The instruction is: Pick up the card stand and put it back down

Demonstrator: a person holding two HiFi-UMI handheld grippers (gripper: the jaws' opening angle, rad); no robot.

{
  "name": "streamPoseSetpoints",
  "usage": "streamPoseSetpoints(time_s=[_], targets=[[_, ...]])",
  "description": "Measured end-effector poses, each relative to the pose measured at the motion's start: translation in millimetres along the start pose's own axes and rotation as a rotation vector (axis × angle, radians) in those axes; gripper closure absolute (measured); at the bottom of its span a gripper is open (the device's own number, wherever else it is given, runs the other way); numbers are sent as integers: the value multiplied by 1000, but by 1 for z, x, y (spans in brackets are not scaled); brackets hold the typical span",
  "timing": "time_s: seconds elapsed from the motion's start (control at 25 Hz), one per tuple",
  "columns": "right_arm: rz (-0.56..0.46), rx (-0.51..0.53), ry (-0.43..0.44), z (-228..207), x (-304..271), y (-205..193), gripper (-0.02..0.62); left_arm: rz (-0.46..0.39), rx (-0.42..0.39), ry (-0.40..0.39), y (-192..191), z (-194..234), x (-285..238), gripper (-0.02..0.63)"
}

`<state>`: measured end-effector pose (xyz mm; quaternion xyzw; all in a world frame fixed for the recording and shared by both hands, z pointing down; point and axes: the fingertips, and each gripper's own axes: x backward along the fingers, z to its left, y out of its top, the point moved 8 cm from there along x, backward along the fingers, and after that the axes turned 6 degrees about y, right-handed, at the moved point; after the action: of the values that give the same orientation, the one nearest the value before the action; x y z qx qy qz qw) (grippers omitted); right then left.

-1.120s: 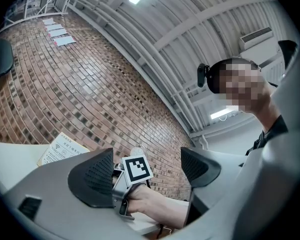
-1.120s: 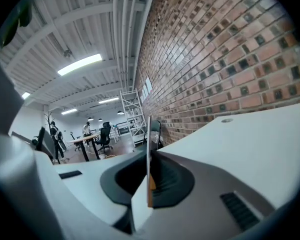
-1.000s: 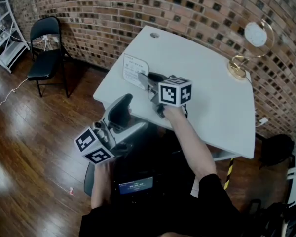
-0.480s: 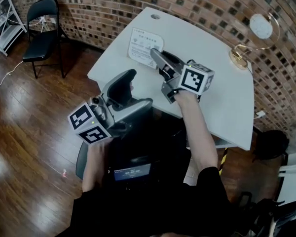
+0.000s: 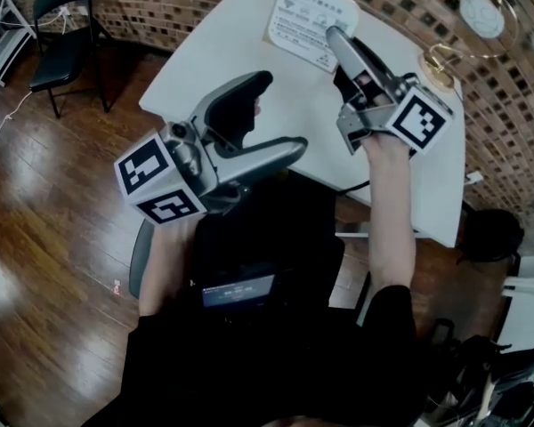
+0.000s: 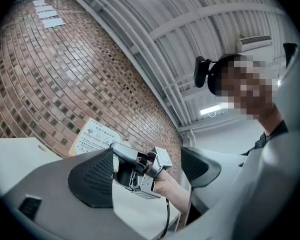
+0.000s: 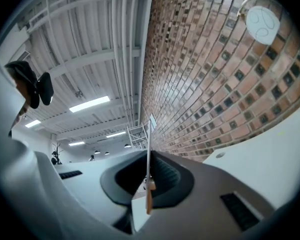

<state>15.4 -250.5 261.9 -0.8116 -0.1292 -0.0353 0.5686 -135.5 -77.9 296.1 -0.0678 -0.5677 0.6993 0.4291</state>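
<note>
The card stand (image 5: 308, 20) is a white printed card in a clear holder. My right gripper (image 5: 335, 41) is shut on its lower edge and holds it up over the white table (image 5: 209, 56). In the right gripper view the card stand (image 7: 148, 154) shows edge-on, pinched between the pads of the right gripper (image 7: 148, 179). My left gripper (image 5: 283, 111) hangs open and empty at the table's near edge, left of the card. In the left gripper view, the left gripper (image 6: 147, 176) frames the right hand's tool and the card stand (image 6: 94, 135).
A gold stand with a round white disc (image 5: 479, 14) sits on the table's far right corner. A black folding chair (image 5: 60, 25) stands on the wooden floor at the far left. A brick wall runs behind the table. A small lit screen (image 5: 238, 289) sits at the person's waist.
The right gripper has raised the card stand off the table, up and away from the near edge. The left gripper has also come up, still open.
</note>
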Motion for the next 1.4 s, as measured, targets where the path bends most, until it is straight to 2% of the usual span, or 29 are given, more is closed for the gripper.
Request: streamPoseSetpoints(time_s=[0.08, 0.24, 0.4, 0.52, 0.88, 1.4], targets=[[-21, 14, -5, -1, 12, 12, 566, 14, -3, -21, -1, -1, -13, 192], [-59, 43, -24, 6, 17, 13, 566, 32, -8, -80, -2, 5, -13, 192], [-92, 23, -36, -1, 37, 14, 566, 61, 11, -120, -15, 4, -30, 192], [-104, 2, -49, -14, 59, 20, 566, 91, 33, -136, -26, 2, -54, 192], [-123, 26, -120, -54, 92, 46, 566, 129, 53, -208, -35, 18, -107, 192], [-141, 35, -188, -116, 116, 71, 566, 167, 78, -250, -36, 46, -159, 192]])
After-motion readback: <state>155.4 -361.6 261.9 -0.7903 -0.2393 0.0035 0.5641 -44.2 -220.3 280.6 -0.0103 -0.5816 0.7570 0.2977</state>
